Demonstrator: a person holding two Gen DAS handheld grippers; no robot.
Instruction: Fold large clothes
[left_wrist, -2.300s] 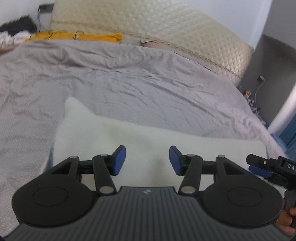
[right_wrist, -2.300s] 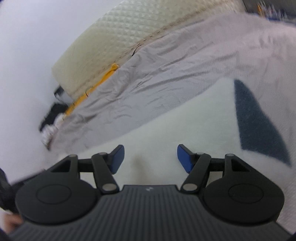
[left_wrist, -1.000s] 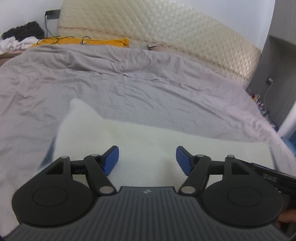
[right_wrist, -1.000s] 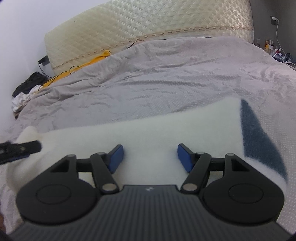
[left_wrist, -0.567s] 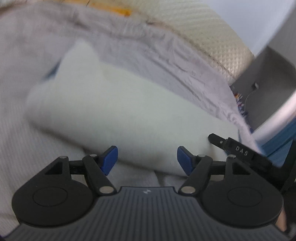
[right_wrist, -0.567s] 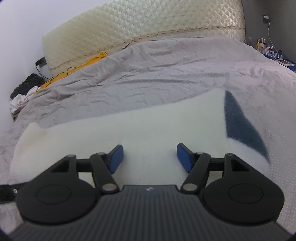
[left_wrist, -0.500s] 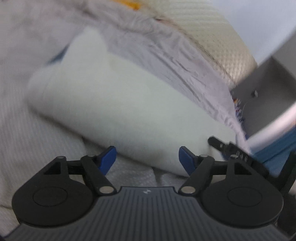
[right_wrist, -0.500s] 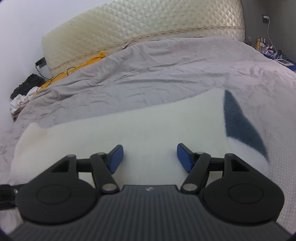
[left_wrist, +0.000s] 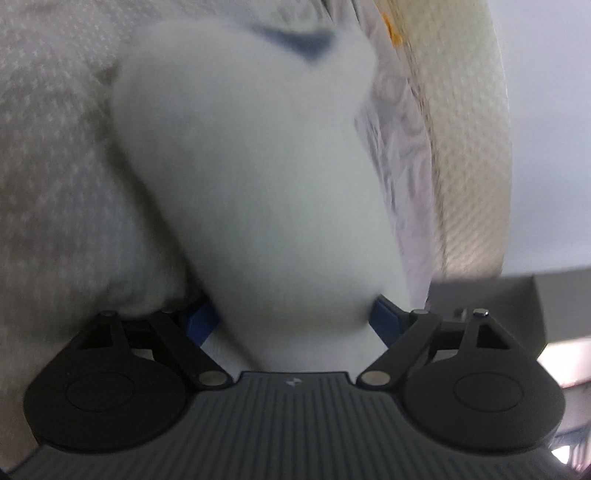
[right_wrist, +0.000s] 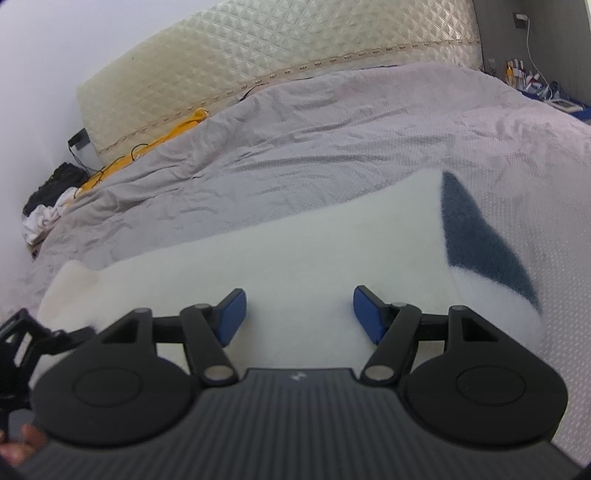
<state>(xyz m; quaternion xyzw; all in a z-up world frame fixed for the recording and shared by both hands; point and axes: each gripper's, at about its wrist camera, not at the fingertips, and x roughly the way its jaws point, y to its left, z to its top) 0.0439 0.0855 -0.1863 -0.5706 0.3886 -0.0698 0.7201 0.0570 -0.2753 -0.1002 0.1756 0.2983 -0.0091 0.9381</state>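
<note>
on the bed (right_wrist: 332, 155), over its grey cover, we see the white fleece garment (right_wrist: 280, 258) folded into a long band, a dark blue patch at its 3 o'clock end; our right tool (right_wrist: 298, 314) hovers above it, jaws apart, gripping nothing; in the blurred left view the garment's end (left_wrist: 258, 177) sits between the blue pads of our left tool (left_wrist: 291, 317), whose jaws have just been opening wide; we cannot tell whether the pads press it.
</note>
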